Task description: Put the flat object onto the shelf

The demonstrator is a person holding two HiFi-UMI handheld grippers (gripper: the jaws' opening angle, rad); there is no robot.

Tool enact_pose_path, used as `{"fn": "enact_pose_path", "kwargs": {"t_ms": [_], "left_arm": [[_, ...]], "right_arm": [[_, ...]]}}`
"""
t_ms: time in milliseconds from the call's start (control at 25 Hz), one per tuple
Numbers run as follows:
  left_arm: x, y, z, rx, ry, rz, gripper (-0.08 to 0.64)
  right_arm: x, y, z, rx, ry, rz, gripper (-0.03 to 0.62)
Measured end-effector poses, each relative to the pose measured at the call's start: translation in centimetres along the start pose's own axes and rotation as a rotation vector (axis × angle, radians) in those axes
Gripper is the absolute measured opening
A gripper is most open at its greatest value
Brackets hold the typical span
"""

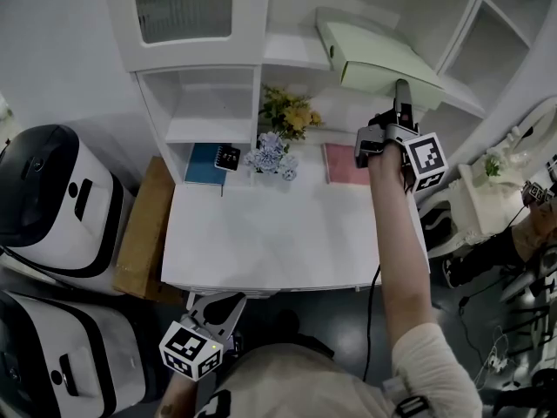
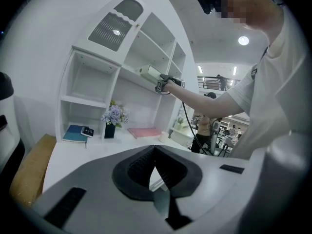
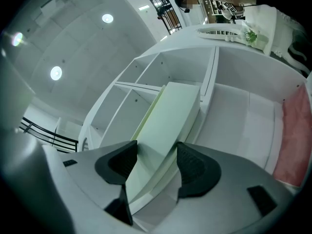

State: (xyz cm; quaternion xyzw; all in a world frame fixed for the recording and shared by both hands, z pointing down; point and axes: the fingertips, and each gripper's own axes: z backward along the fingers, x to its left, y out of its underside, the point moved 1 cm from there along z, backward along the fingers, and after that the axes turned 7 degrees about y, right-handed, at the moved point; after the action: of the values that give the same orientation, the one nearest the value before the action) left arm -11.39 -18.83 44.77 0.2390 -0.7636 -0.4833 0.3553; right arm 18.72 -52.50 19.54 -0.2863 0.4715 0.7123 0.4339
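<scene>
Up at 1 o'clock in the head view, the right claw [image 1: 402,92], raised on an outstretched arm [image 1: 396,233] and clamped on the near end of a pale green flat box [image 1: 376,57]. In the right gripper view, both dark pads [image 3: 191,165] pressed against the sides of that box, its length running away from the claw toward 12 o'clock. Box lying long and slightly tilted at the level of the white shelf [image 1: 294,52] — far end over the board, near end jutting past the front edge toward 4 o'clock. Impossible to tell whether resting fully on the board.

Low at 7 o'clock, the left claw [image 1: 224,305], close to the body and off the front edge of the white surface [image 1: 278,233]. Tips together in the left gripper view, nothing between them.

Along the back of the surface:
- At 10 o'clock, a blue book [image 1: 202,164] with a small dark item [image 1: 228,156] on its corner.
- At 12 o'clock, a vase of purple flowers [image 1: 270,157].
- At 2 o'clock, a pink book [image 1: 341,164], under the raised hand.

Just behind the purple ones, yellow flowers [image 1: 290,111]. Beside the surface at 9 o'clock, a brown board [image 1: 144,229] and two white machines [image 1: 52,194] with black trim.
</scene>
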Motion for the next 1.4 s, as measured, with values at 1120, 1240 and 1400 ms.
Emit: {"fn": "enact_pose_path", "kwargs": {"t_ms": [1120, 1240, 1400], "left_arm": [[-1.2, -0.6, 0.7, -0.023, 0.030, -0.060, 0.014], [-1.2, -0.8, 1.2, -0.031, 0.028, -0.071, 0.014], [-1.0, -0.7, 2.0, -0.038, 0.016, -0.081, 0.014]], "right_arm": [[6.7, 3.2, 7.0, 0.360, -0.207, 0.287, 0.342], [7.9, 4.1, 8.9, 0.412, -0.247, 0.385, 0.342], [9.5, 5.8, 11.8, 0.481, -0.311, 0.517, 0.342]]}}
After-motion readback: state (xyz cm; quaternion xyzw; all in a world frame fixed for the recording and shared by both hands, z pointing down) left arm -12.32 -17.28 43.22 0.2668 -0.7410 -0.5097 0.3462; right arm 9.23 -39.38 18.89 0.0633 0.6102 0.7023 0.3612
